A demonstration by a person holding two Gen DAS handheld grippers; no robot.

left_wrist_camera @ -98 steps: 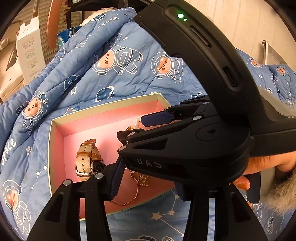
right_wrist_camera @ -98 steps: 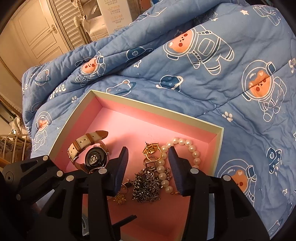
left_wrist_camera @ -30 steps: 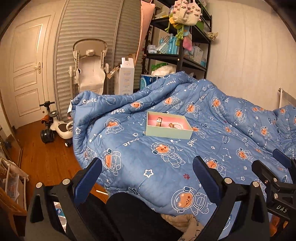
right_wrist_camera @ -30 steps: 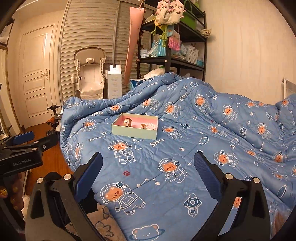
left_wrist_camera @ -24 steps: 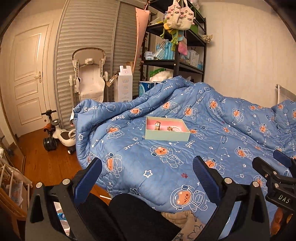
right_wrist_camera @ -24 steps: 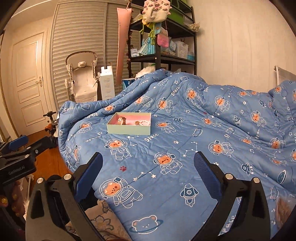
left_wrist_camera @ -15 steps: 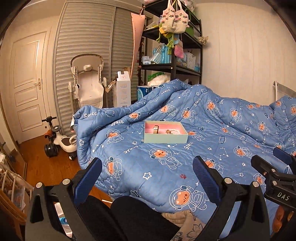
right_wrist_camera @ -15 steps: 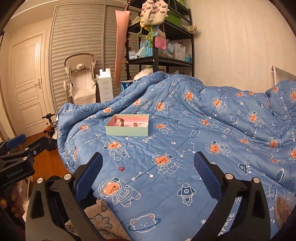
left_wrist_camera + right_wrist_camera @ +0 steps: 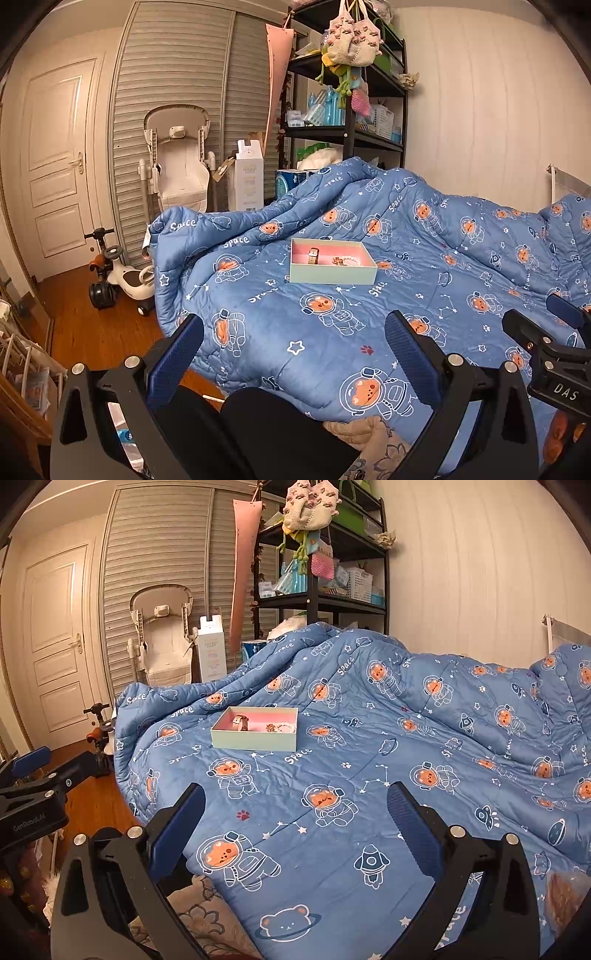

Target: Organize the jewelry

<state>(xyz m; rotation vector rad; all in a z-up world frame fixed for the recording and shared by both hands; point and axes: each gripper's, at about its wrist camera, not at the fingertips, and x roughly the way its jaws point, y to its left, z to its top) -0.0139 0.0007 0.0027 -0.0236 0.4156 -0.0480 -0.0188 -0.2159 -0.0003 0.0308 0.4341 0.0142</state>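
Note:
A pale green box with a pink lining (image 9: 332, 275) (image 9: 255, 739) lies on the blue quilt, far ahead of both grippers. Inside it stand a tan-strapped watch (image 9: 314, 255) (image 9: 241, 722) on the left and a pile of pearls and gold jewelry (image 9: 345, 260) (image 9: 279, 726) on the right. My left gripper (image 9: 293, 345) is open and empty, well back from the box. My right gripper (image 9: 295, 818) is open and empty too, hovering over the quilt's near part.
The blue astronaut-bear quilt (image 9: 424, 258) covers the bed. Left of it are wooden floor (image 9: 85, 325), a ride-on toy (image 9: 118, 275), a white baby chair (image 9: 179, 162), a white door (image 9: 55, 158) and a black shelf rack (image 9: 347, 92). The other gripper shows at each frame's edge.
Both grippers have pulled far back from the box, where they were close over the jewelry, and stand wide open. In the last second the view keeps drifting slightly backward.

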